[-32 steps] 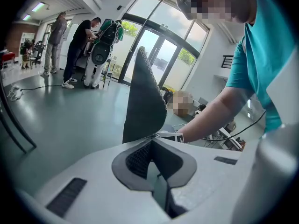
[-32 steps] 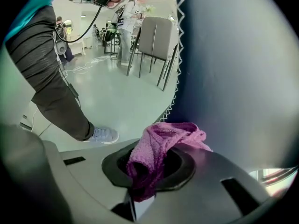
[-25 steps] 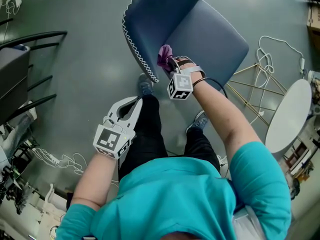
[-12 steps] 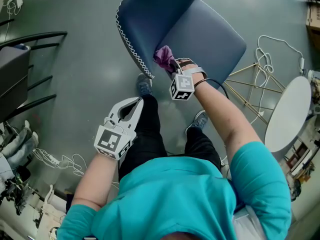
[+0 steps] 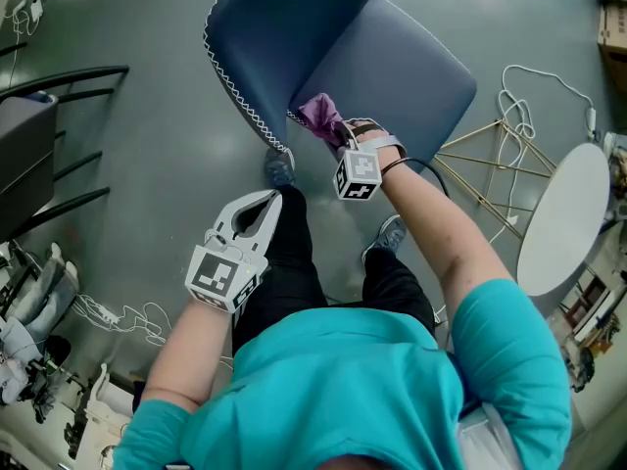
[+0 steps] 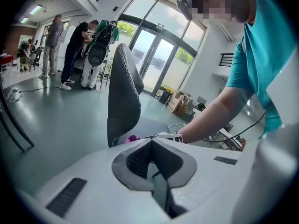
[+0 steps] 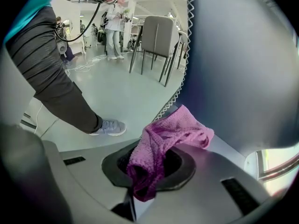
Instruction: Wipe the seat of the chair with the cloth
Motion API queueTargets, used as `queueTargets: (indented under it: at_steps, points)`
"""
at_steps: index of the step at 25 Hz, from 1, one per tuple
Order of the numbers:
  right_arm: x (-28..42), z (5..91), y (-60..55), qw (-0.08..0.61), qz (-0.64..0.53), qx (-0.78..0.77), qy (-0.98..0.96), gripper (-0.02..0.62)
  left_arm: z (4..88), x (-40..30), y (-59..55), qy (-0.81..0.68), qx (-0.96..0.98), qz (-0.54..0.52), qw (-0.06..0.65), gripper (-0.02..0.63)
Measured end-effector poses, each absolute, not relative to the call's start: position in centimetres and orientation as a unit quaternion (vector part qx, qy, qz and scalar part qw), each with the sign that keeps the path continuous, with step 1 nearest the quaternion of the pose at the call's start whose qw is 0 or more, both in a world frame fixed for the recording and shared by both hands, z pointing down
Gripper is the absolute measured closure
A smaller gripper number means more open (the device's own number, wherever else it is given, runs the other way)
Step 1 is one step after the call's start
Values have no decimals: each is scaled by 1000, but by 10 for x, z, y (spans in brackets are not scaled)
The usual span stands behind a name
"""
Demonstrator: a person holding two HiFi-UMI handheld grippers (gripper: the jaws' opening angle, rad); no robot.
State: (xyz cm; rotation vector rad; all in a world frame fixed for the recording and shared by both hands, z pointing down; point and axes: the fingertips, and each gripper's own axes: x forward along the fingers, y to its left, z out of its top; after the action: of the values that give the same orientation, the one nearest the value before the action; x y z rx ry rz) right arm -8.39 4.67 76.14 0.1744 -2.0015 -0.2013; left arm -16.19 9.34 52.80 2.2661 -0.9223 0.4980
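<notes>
The blue-grey chair has its seat point(image 5: 407, 67) ahead of me and its stitched backrest point(image 5: 265, 27) to the left. A purple cloth point(image 5: 319, 114) lies against the seat's rear corner, where the seat meets the backrest. My right gripper point(image 5: 338, 131) is shut on it. In the right gripper view the cloth point(image 7: 163, 139) bunches out of the right gripper point(image 7: 142, 183), close to the chair's surface point(image 7: 243, 69). My left gripper point(image 5: 269, 197) hangs over my thigh, shut and empty. The left gripper view shows the backrest point(image 6: 124, 97) beyond the left gripper point(image 6: 156, 174).
A white round table point(image 5: 563, 223) stands at the right, with gold wire legs point(image 5: 490, 164) and white cables point(image 5: 534, 111) beside it. A black rack point(image 5: 49, 145) sits at the left and cables point(image 5: 118, 313) lie on the floor. My shoe point(image 5: 279, 167) is under the chair edge. People point(image 6: 77, 45) stand far off.
My right gripper has slid the cloth a little along the seat by the backrest, and the cloth has spread out more. The left gripper has stayed put.
</notes>
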Motion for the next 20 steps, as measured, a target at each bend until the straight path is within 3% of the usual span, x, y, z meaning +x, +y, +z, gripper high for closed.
queueTargets:
  at_steps: [20]
  points:
    - [-46, 764, 68, 542, -62, 79, -834, 543, 522, -129, 89, -328, 870, 198, 311, 603]
